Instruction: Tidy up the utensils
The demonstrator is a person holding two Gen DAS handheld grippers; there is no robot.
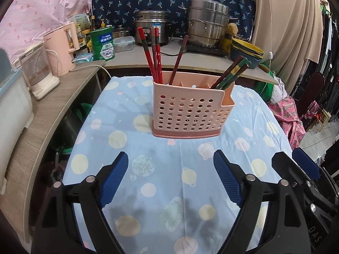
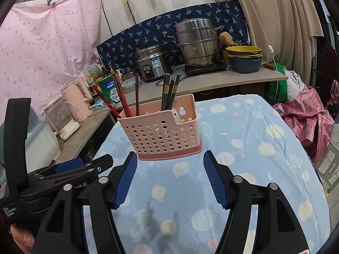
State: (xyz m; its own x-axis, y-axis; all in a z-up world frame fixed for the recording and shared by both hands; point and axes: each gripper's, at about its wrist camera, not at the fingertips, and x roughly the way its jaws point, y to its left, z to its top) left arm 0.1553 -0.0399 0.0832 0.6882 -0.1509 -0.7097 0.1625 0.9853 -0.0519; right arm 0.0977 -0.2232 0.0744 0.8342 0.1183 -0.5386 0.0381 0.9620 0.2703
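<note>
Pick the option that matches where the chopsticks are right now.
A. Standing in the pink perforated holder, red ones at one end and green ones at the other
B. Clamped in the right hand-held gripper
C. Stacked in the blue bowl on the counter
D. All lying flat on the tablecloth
A: the red chopsticks and the green chopsticks stand at opposite ends of the pink holder, and both the left hand-held gripper and the right hand-held gripper are open and empty.

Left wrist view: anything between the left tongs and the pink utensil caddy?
Nothing: only bare planet-print tablecloth lies between the open left tongs and the pink utensil caddy.
</note>
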